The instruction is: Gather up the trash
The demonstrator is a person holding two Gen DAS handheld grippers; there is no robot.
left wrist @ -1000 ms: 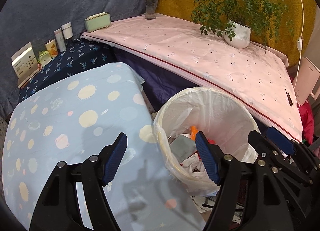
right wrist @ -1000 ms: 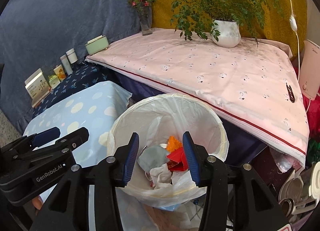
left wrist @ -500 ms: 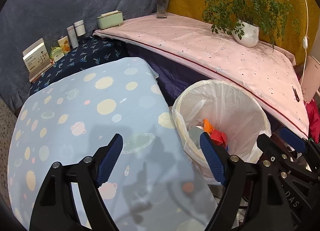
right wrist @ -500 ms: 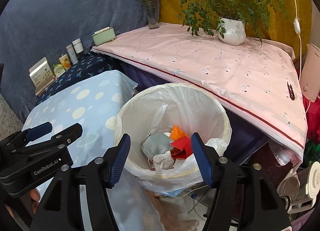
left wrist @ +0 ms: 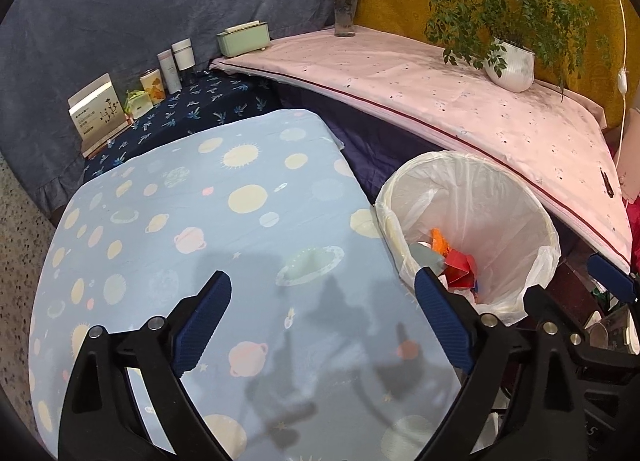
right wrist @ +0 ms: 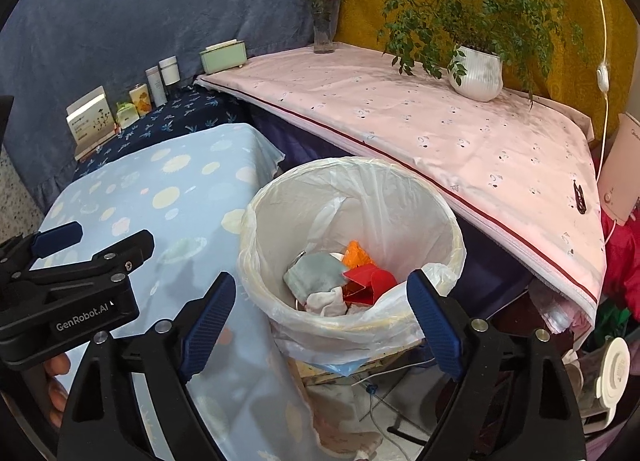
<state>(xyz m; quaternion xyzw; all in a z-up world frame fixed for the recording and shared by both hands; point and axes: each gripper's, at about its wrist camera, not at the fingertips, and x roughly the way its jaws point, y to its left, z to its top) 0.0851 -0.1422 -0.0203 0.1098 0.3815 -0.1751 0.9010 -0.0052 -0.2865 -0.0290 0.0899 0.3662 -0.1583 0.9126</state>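
Observation:
A white-lined trash bin [right wrist: 360, 197] stands between the two tables. It holds a grey cloth [right wrist: 316, 267], red paper [right wrist: 370, 277], an orange scrap [right wrist: 356, 253] and white tissue [right wrist: 328, 301]. My right gripper [right wrist: 320, 279] hangs just in front of the bin's near rim, its jaws opening with nothing between them. My left gripper [left wrist: 320, 281] hovers over the pale blue planet-print cloth [left wrist: 240, 221], jaws opening and empty, with the bin [left wrist: 480, 201] off to its right. One of its fingers [right wrist: 58, 235] shows side-on at the left edge of the right wrist view.
Behind the bin a pink-clothed table [left wrist: 440, 101] carries a potted plant [left wrist: 512, 69], a flower vase [left wrist: 344, 17], a green box [left wrist: 242, 39] and a black clip [right wrist: 579, 197]. Bottles and cartons [left wrist: 172, 69] line the dark blue cloth. Floor clutter lies below the bin.
Both grippers' jaws have spread much wider. Both have drifted left and back from the bin, so it sits further right in the left view. The trash in the bin has not moved.

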